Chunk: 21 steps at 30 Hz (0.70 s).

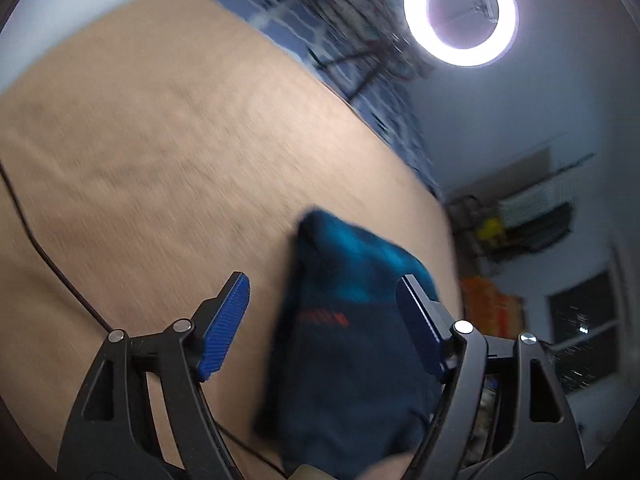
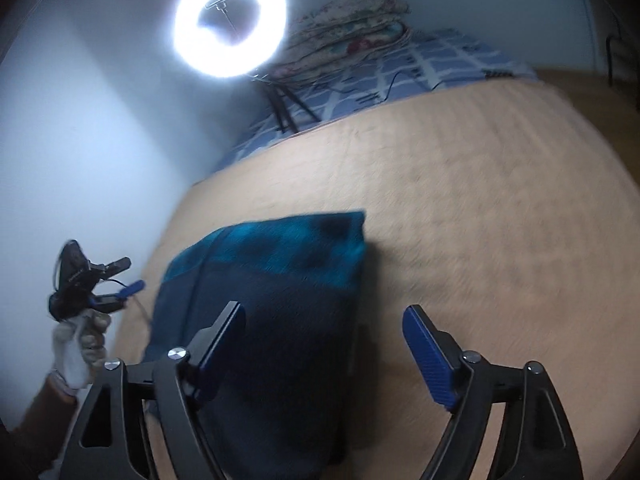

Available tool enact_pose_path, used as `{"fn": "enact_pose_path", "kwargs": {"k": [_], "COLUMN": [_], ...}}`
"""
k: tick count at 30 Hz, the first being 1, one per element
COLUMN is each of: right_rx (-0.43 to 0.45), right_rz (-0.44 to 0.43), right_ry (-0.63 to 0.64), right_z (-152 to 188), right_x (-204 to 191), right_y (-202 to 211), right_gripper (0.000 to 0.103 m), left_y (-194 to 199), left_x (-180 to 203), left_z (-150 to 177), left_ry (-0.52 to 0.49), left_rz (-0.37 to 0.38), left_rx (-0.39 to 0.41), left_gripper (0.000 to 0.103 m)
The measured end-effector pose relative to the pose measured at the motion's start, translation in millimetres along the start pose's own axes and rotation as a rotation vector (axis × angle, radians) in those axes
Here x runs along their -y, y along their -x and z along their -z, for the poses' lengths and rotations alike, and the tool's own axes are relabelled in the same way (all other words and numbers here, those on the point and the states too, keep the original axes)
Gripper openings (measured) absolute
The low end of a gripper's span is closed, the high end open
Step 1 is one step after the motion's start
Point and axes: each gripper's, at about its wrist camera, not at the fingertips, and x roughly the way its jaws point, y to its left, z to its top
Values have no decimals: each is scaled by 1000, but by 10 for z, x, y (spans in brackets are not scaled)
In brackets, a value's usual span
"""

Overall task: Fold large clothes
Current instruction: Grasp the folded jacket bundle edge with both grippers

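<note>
A folded dark navy and teal garment (image 2: 276, 292) lies on the tan table (image 2: 480, 208). It also shows in the left wrist view (image 1: 352, 332), with a red mark on it, near the table's right edge. My left gripper (image 1: 324, 296) is open and empty above the garment; it also shows in the right wrist view (image 2: 104, 284), held off the table's left side. My right gripper (image 2: 324, 320) is open and empty above the garment's near right part. Both views are blurred.
A lit ring light (image 2: 230, 20) on a tripod stands behind the table, also in the left wrist view (image 1: 460, 12). A bed with a blue checked sheet (image 2: 420, 68) and folded floral blankets (image 2: 352, 28) lies beyond. A black cable (image 1: 44, 252) crosses the table's left part.
</note>
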Motion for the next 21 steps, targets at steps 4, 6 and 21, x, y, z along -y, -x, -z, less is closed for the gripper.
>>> {"fn": "enact_pose_path", "kwargs": {"k": [4, 6, 21], "right_rx": [-71, -86, -169], "right_rz": [-50, -67, -211], "right_ry": [-48, -80, -135], "right_z": [168, 257, 429], "right_x": [82, 133, 269], "right_y": [-143, -192, -643], "right_gripper": [84, 84, 97], "left_y": [-116, -199, -712], "left_x": [-80, -142, -296], "left_z": [161, 222, 376], "left_ry": [39, 78, 117], "left_rz": [29, 36, 111], "left_rx": [-85, -120, -216], "left_gripper": [77, 77, 78]}}
